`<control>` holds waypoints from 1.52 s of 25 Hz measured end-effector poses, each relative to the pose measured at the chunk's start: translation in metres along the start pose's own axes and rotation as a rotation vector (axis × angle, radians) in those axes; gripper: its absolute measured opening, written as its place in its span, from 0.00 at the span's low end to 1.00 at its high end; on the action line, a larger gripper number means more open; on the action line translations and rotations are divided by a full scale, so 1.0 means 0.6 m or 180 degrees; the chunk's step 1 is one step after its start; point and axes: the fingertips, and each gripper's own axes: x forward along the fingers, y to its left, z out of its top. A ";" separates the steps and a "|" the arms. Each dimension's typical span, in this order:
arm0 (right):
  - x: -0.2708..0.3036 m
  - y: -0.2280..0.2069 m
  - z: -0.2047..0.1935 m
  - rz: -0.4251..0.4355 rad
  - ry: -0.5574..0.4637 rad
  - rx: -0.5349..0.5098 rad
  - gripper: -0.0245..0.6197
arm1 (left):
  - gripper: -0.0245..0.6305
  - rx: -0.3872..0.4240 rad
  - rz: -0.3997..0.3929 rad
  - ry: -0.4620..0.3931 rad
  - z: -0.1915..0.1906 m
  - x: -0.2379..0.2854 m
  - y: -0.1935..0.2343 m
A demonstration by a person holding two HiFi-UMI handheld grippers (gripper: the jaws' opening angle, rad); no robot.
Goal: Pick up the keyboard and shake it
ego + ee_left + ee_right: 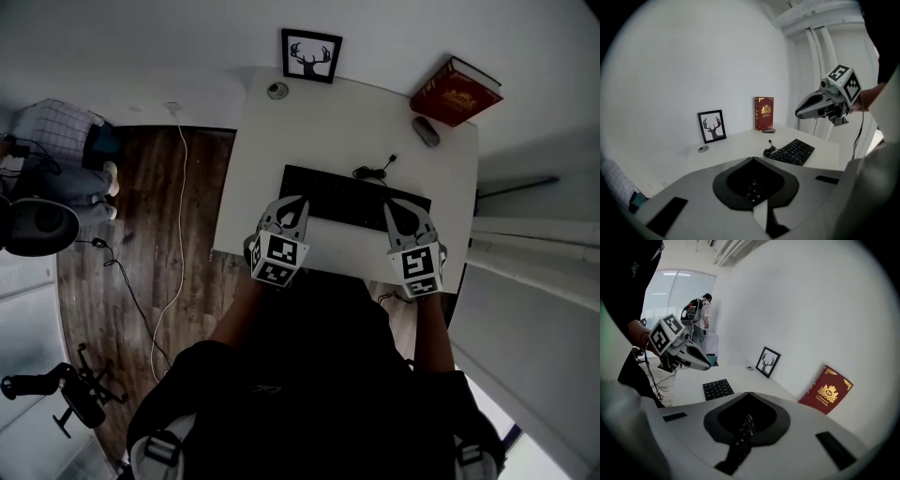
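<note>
As keyboard is held, book, mouse, deer picture beyond

Red book, beyond and to the right of the right tongs: a gilt crest on the cover appears to enclose the letters "RV". The gilt lines beneath it are too small to read. No other lettering is legible.

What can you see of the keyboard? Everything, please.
Black, flat, plastic-looking keyboard with rows of low keys and a thin black cable bunched at its far edge. It sits crosswise over the white table. The left gripper and right gripper are each shut on its near edge, one towards each end. Whether it is clear of the table I cannot tell.
</note>
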 end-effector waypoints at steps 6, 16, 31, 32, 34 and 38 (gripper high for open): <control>-0.062 0.058 0.048 -0.0136 -0.0058 0.0055 0.07 | 0.04 0.0009 -0.0088 -0.0305 0.022 -0.056 -0.042; -0.150 0.096 0.041 -0.0471 -0.0291 0.0198 0.07 | 0.04 0.0051 -0.0280 -0.0550 0.048 -0.095 -0.140; -0.298 0.053 -0.017 -0.0456 -0.0529 0.0216 0.07 | 0.04 0.0242 -0.0268 -0.0802 0.143 -0.106 -0.338; -0.302 0.050 -0.021 -0.0449 -0.0544 0.0220 0.07 | 0.04 0.0249 -0.0251 -0.0792 0.142 -0.106 -0.344; -0.309 0.046 -0.027 -0.0434 -0.0582 0.0220 0.07 | 0.04 0.0262 -0.0227 -0.0775 0.142 -0.106 -0.355; -0.318 0.043 -0.041 -0.0414 -0.0674 0.0161 0.07 | 0.04 0.0367 -0.0232 -0.0762 0.145 -0.108 -0.381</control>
